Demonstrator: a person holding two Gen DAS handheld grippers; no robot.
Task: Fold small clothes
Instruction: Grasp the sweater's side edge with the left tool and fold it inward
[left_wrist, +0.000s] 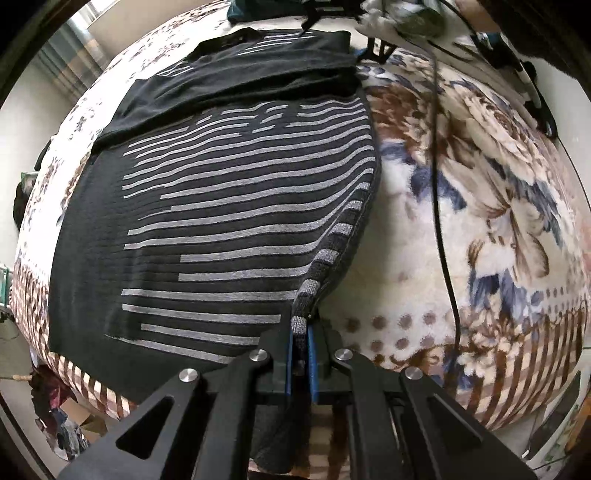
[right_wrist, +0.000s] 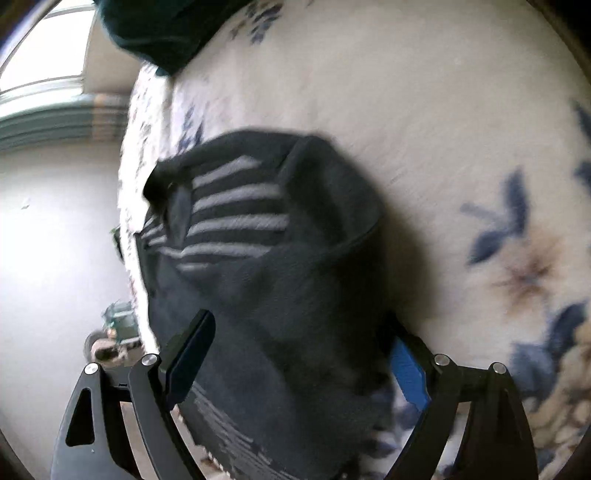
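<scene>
The striped sweater (left_wrist: 229, 206) is lying flat on the floral blanket (left_wrist: 480, 221). The left gripper (left_wrist: 300, 347) is pinching its hem corner; the right gripper (right_wrist: 295, 350) is sitting spread wide around the far end.

The sweater (left_wrist: 236, 206) was black knit with broken grey horizontal stripes across its body, spread mostly flat on the bed. A plain black sleeve was folded slantwise over its upper part. Its ribbed, grey-banded hem corner was lifted at the near right edge. In the right wrist view, the same sweater (right_wrist: 280, 280) appeared blurred, bunched into a raised fold.
</scene>
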